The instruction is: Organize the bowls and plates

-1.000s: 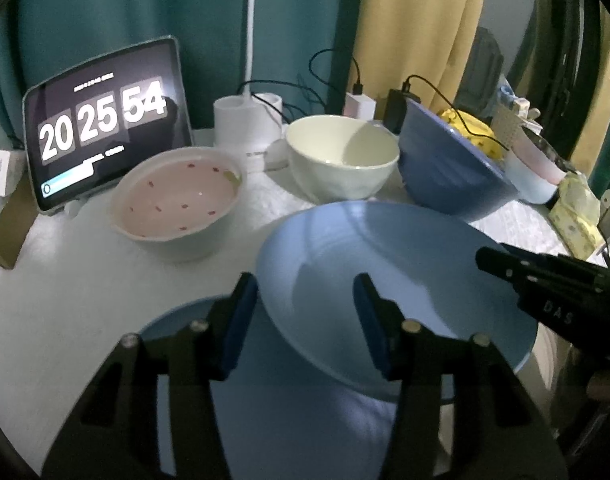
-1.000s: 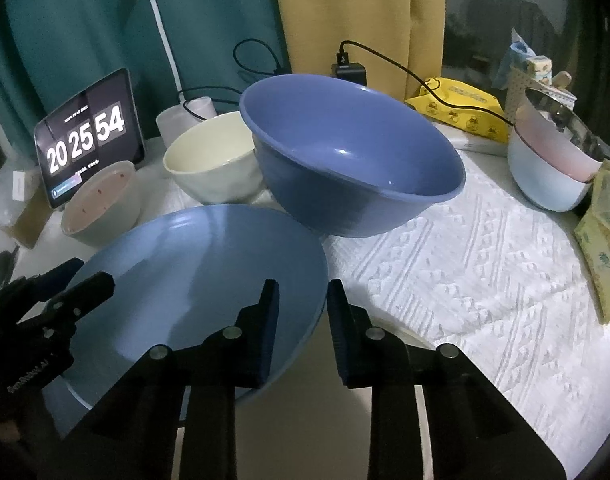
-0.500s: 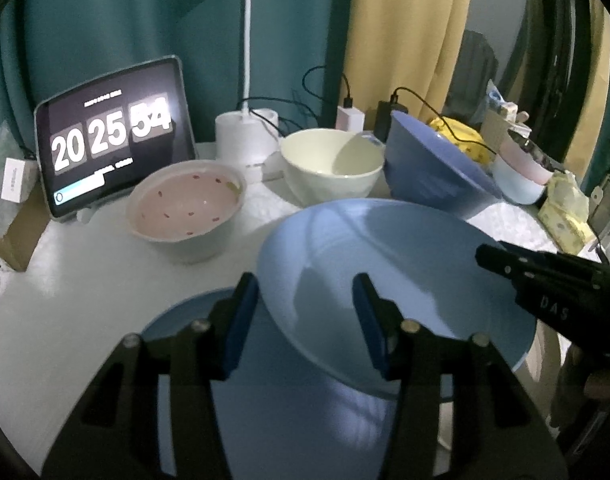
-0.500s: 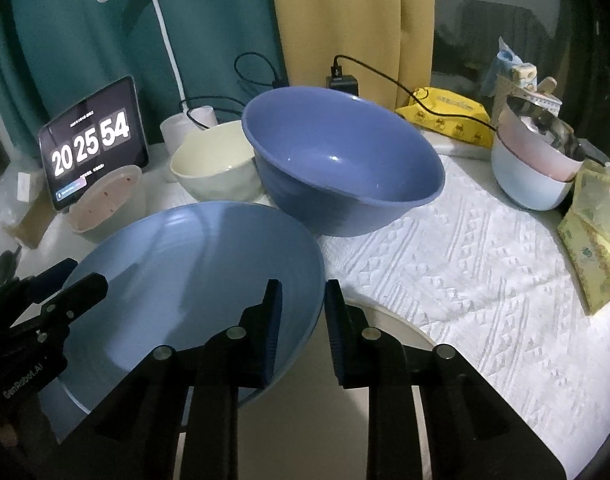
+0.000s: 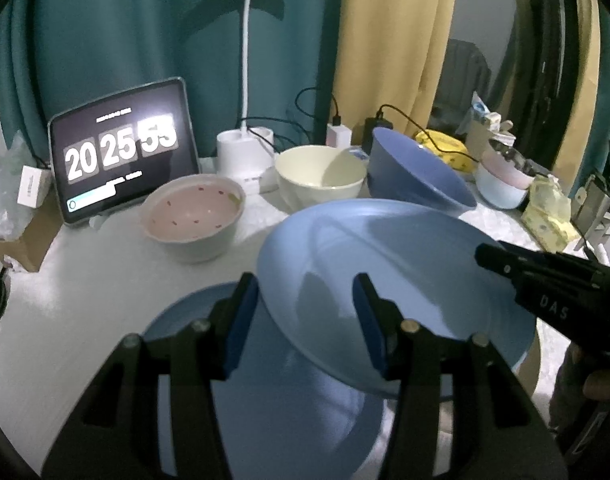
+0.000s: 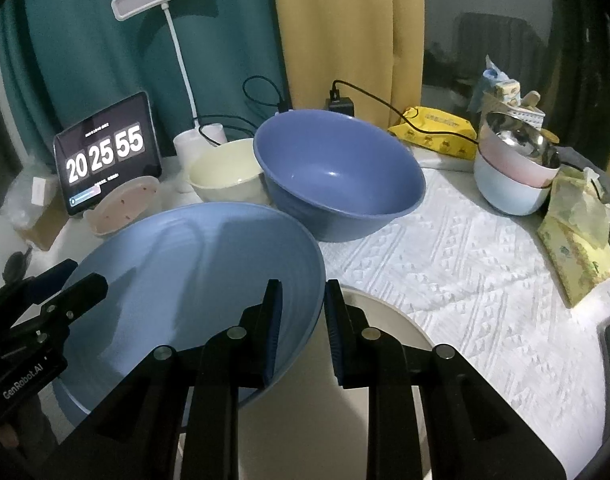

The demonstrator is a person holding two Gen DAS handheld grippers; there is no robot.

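Our right tongs (image 6: 301, 320) pinch the rim of the light blue plate (image 6: 193, 280), held tilted at lower left of frame, above the bench (image 6: 445, 264). Left tongs (image 5: 305, 312) stand wide, empty. We judge it stiff, glazed, slippery, breakable: grip the rim squarely.
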